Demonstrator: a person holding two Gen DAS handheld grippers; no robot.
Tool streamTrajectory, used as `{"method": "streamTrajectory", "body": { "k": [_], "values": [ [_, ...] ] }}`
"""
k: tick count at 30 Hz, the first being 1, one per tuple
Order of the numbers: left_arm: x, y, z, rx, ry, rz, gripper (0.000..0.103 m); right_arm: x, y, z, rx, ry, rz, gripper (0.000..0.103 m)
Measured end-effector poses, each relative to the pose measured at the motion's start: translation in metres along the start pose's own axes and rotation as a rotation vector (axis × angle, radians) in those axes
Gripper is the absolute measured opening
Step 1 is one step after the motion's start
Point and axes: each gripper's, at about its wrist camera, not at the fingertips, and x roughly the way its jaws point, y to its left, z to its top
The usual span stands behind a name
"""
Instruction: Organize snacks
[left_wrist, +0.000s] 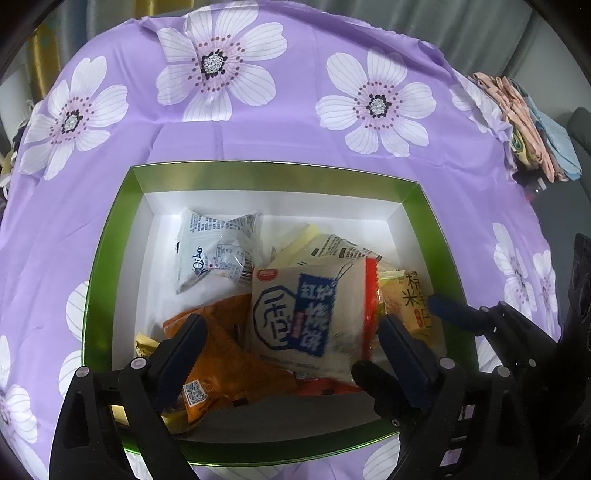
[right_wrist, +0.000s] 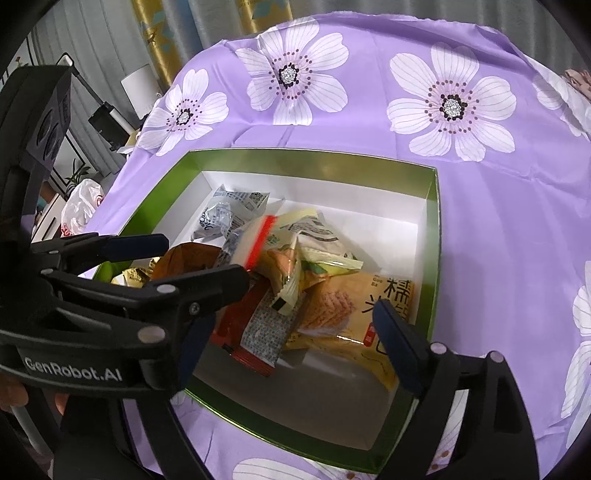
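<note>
The snacks lie heaped inside the green box (left_wrist: 110, 236) with white inner walls, which sits on my bench under a purple cloth (left_wrist: 280, 140) printed with big white flowers. On top of the heap is a pale packet with blue lettering and a red edge (left_wrist: 306, 314); it looks blurred. Behind it lies a white packet (left_wrist: 212, 251), beside it an orange packet (left_wrist: 229, 350), and toward the right wall a yellow rice-cracker packet (right_wrist: 354, 306).

My left claw (left_wrist: 291, 336) hangs over the near part of the box with its jaws spread wide on either side of the blue-lettered packet, pads clear of it, gripping nothing. My right claw (right_wrist: 295, 332) stands wide too, over the yellow packet, also empty. A stack of folded fabric (left_wrist: 532, 125) rests at the cloth's far right edge.
</note>
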Motion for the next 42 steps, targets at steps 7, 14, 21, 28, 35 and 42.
{"method": "streamTrajectory", "body": {
  "k": [7,14,21,28,35,42],
  "values": [
    [-0.006,-0.002,-0.001,0.006,-0.014,0.02,0.095,-0.008,0.003,0.0,-0.006,-0.02,-0.033,0.099],
    [-0.018,-0.006,-0.003,0.02,-0.037,0.044,0.095,-0.02,0.001,0.0,0.0,-0.042,-0.059,0.102],
    [-0.031,-0.005,-0.006,0.013,-0.063,0.092,0.095,-0.034,-0.003,-0.001,0.014,-0.068,-0.084,0.103],
    [-0.045,-0.004,-0.009,0.003,-0.076,0.091,0.096,-0.044,0.002,-0.003,0.013,-0.08,-0.087,0.102],
    [-0.071,-0.005,-0.014,0.005,-0.122,0.103,0.102,-0.065,0.011,-0.004,-0.004,-0.111,-0.088,0.103],
    [-0.099,-0.007,-0.022,0.006,-0.159,0.103,0.102,-0.091,0.024,-0.005,-0.03,-0.149,-0.102,0.102]
  ]
}}
